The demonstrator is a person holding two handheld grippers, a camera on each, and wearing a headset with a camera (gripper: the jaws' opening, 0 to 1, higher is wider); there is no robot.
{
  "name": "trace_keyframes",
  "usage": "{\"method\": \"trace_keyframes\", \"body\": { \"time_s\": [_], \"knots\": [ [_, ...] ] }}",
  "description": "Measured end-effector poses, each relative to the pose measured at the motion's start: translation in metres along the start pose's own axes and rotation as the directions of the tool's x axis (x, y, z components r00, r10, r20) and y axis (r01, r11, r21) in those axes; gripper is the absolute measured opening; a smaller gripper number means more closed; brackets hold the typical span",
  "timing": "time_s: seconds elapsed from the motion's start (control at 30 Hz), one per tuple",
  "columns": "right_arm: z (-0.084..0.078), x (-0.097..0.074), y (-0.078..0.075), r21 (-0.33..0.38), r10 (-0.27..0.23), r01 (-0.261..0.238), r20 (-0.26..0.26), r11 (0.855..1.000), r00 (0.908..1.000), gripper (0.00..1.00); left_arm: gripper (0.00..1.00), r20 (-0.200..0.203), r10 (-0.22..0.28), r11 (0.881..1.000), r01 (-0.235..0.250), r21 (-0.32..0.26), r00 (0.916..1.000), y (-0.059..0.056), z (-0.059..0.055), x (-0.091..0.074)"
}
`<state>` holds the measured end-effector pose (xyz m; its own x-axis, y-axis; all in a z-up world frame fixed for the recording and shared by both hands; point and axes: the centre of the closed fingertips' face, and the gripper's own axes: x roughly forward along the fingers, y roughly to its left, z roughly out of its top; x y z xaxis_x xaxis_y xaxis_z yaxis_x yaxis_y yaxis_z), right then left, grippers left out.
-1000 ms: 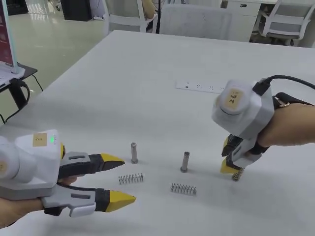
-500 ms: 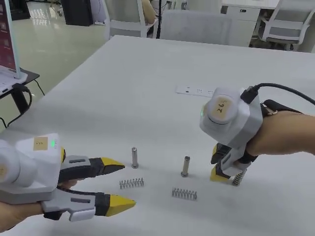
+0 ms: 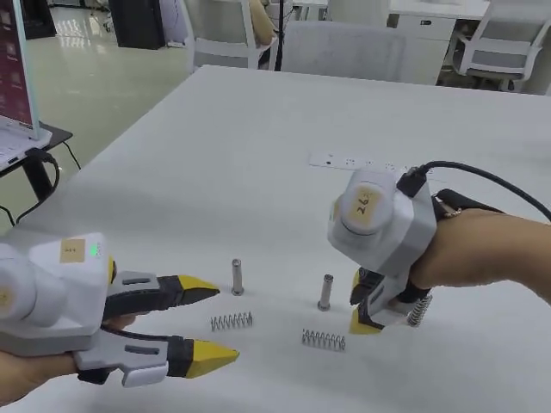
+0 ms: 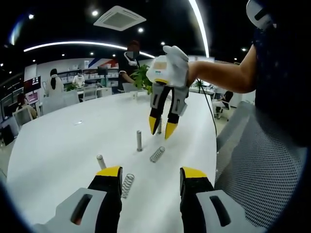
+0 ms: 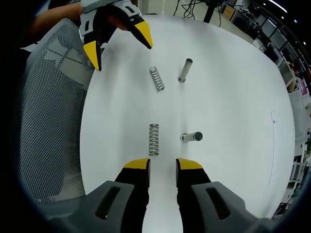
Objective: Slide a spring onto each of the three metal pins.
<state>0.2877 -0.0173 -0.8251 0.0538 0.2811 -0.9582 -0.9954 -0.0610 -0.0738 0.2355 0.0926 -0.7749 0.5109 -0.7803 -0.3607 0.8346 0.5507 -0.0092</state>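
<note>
- Progress, as I judge it: one of three done. The standing spring rises from the table just beside the right gripper, seemingly threaded on the third pin, though that pin is hidden inside it.
- Left to do: two bare pins, the left pin and the middle pin, both upright and well apart.
- Each has a spring lying flat just in front of it: the left loose spring and the right loose spring, neither touching a pin.
- Count: three springs, two pins in plain sight, two grippers.
- The right gripper points down beside the middle pin, jaws narrowly parted with nothing between them.
- The left gripper hovers near the left loose spring, jaws wide apart and empty.
- All of this sits on a white tabletop, with a power strip farther back.
</note>
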Motion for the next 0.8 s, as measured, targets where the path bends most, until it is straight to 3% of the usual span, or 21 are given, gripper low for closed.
{"method": "trace_keyframes", "body": {
  "time_s": [0.2, 0.8],
  "knots": [
    [0.004, 0.011, 0.009, -0.017, 0.025, -0.025, -0.006, 1.000, 0.9997, 0.18, 0.42, -0.004, -0.002, 1.000, 0.002, 0.002, 1.0000, 0.000, 0.000, 0.000],
    [-0.003, 0.031, 0.014, 0.001, 0.056, -0.056, -0.030, 0.998, 0.9980, 0.15, 0.41, -0.004, -0.006, 1.000, 0.006, -0.001, 1.0000, 0.000, -0.001, 0.001]
  ]
}}
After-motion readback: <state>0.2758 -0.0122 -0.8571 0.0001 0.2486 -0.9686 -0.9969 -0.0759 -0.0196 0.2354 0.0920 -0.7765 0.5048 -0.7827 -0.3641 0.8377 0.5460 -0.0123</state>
